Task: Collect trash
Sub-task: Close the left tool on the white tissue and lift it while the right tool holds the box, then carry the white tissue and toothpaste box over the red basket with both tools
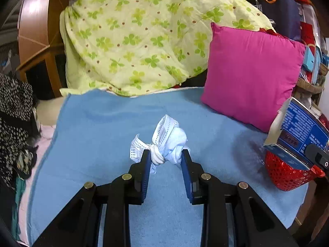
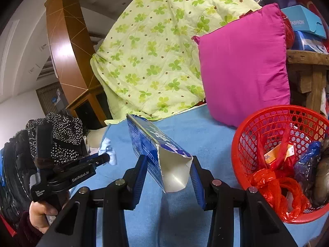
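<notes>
My left gripper (image 1: 164, 154) is shut on a knotted white face mask (image 1: 166, 142) just above the blue towel (image 1: 102, 127). It also shows at the left of the right wrist view (image 2: 107, 157), with the mask (image 2: 107, 147) at its tips. My right gripper (image 2: 169, 162) is shut on a torn blue cardboard box (image 2: 152, 140), held with its open end toward the camera. The box (image 1: 298, 127) shows at the right of the left wrist view, above the red mesh basket (image 1: 283, 175). The basket (image 2: 267, 115) stands to the right of my right gripper.
The basket holds red plastic bags (image 2: 273, 187), an orange packet and dark wrappers. A pink cushion (image 1: 250, 72) and a green clover quilt (image 1: 139, 33) lie behind the towel. Black dotted clothing (image 1: 14, 111) lies at the left. Wooden furniture (image 1: 37, 26) stands behind.
</notes>
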A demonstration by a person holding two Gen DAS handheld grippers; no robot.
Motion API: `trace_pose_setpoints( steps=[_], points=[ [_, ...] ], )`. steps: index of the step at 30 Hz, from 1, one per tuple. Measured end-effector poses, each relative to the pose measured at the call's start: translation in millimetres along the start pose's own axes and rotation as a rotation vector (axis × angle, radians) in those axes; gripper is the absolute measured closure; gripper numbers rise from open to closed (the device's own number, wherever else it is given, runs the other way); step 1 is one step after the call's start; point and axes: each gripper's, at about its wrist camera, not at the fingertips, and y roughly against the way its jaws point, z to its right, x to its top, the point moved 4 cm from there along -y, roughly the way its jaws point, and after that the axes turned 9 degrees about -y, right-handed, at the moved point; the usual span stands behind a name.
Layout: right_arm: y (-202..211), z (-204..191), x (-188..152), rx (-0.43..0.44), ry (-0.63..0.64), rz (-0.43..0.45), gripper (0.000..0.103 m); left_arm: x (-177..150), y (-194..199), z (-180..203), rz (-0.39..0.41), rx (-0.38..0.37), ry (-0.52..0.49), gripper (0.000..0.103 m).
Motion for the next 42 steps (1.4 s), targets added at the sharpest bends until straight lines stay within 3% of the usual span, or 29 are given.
trace_pose_setpoints(
  steps=[20,42],
  points=[
    [22.4,15.4,8.4,-0.009,-0.002,0.066,0.059,4.1,2.5,40.1,0.028,0.030,-0.093,0.072],
    [44.1,35.0,18.1,-0.028,-0.017,0.120,0.059,3.5,-6.9,77.6,0.016,0.006,-0.144,0.071]
  ],
)
